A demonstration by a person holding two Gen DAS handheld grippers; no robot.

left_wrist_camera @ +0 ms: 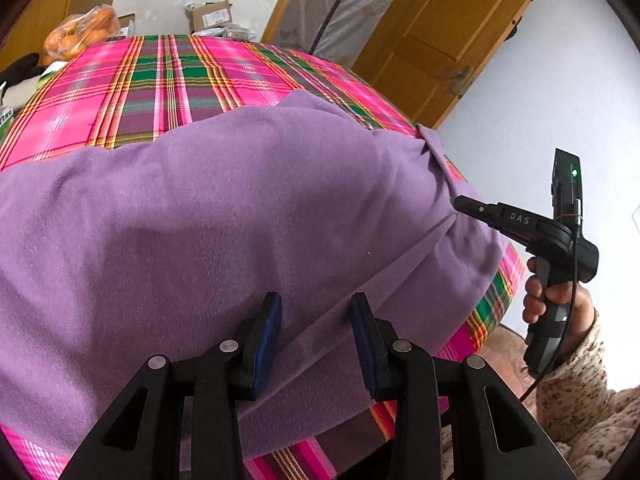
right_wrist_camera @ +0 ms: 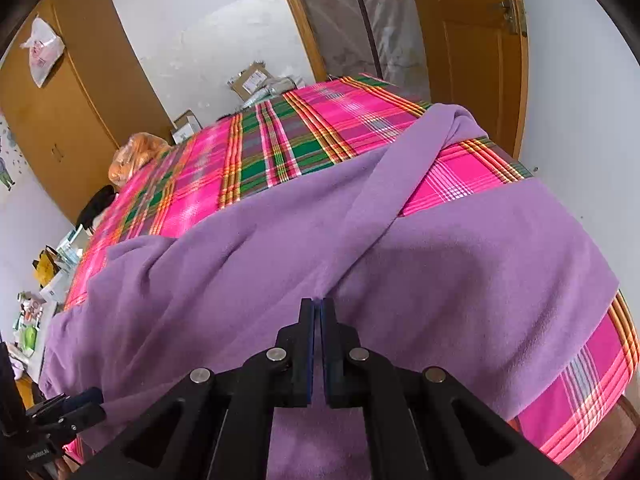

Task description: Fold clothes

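Note:
A purple fleece garment lies spread over a pink, green and yellow plaid cover. In the left wrist view my left gripper hovers at the garment's near hem. Its jaws stand apart, with cloth under the gap and the blue pads not pressing on it. My right gripper, held by a hand, is shut on a pinched fold at the garment's right side. In the right wrist view the garment creases toward the shut right gripper. The left gripper shows at the lower left edge.
A bag of oranges and a cardboard box sit beyond the far edge of the cover. A wooden door stands open at the right. A wardrobe and small clutter are on the left.

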